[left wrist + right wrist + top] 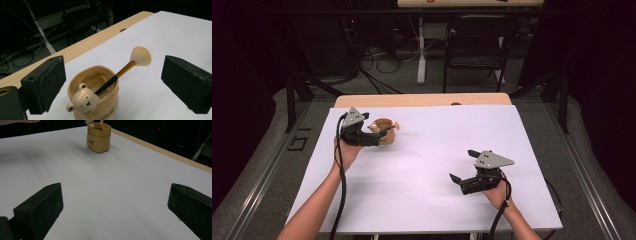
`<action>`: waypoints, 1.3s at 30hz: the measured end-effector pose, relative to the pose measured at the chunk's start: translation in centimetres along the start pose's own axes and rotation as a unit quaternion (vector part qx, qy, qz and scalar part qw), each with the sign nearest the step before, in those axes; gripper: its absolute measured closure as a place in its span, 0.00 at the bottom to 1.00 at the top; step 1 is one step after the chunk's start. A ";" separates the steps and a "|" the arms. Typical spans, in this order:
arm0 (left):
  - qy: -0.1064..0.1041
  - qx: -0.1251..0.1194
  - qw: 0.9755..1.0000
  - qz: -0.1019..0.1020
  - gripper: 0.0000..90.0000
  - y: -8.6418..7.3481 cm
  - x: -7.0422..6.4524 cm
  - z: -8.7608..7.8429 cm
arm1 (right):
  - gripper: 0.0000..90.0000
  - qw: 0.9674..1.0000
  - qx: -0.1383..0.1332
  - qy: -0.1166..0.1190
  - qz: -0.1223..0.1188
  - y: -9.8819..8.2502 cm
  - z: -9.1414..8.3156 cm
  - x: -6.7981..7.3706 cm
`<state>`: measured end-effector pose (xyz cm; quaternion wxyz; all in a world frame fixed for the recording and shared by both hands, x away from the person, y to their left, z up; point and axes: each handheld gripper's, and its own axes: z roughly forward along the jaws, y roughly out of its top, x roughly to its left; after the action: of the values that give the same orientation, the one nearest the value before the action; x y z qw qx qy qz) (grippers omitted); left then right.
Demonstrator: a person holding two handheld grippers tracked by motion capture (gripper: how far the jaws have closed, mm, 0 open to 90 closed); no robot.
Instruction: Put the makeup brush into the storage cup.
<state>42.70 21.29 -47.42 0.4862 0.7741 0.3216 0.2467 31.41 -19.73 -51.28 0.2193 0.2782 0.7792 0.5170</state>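
a glossy tan ceramic pot, shaped like a wrinkled sack with a small bear head on its rim, is seen at the far left of the white table sheet. in it a makeup brush is leaned, black and gold handle down, fluffy cream bristles fanned out above the rim. the left gripper is held just beside the pot, jaws wide and gripping nothing, and the right gripper is held well apart, equally wide and empty.

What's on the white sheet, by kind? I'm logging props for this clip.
Bear-faced pot: 1
Makeup brush, leaning in the pot: 1
Handheld grippers, left gripper and right gripper, both open: 2
Total: 4
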 end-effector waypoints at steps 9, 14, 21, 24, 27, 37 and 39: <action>-0.011 0.000 1.000 0.013 0.03 -0.8 -1.5 -2.2 | 0.00 1.000 -0.007 -0.007 0.004 0.0 -0.8 -0.5; -0.019 0.002 1.000 0.022 0.01 -1.2 -2.3 -3.4 | 0.00 1.000 -0.009 -0.013 0.002 0.0 -1.2 -0.6; -0.026 -0.001 0.999 0.028 0.00 -2.0 -3.3 -4.9 | 0.00 1.000 -0.011 -0.020 0.007 -0.3 -1.9 -1.1; -0.026 -0.004 0.999 0.031 0.00 -2.4 -3.7 -5.4 | 0.00 1.000 -0.012 -0.021 0.008 -0.5 -2.2 -1.2; -0.027 -0.007 0.999 0.035 0.00 -2.9 -4.1 -6.0 | 0.00 1.000 -0.010 -0.021 0.008 -0.8 -2.4 -1.3; -0.029 -0.016 0.999 0.033 0.00 -4.9 -4.9 -7.7 | 0.00 1.000 -0.012 -0.018 0.004 -1.3 -3.3 -1.4; -0.028 -0.016 0.999 0.028 0.00 -5.5 -5.1 -8.0 | 0.00 1.000 -0.014 -0.018 0.005 -1.4 -3.4 -1.4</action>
<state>32.30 24.02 -49.56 0.5003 0.7815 0.2818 0.2440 29.98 -23.43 -51.27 0.2348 0.2880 0.7666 0.5237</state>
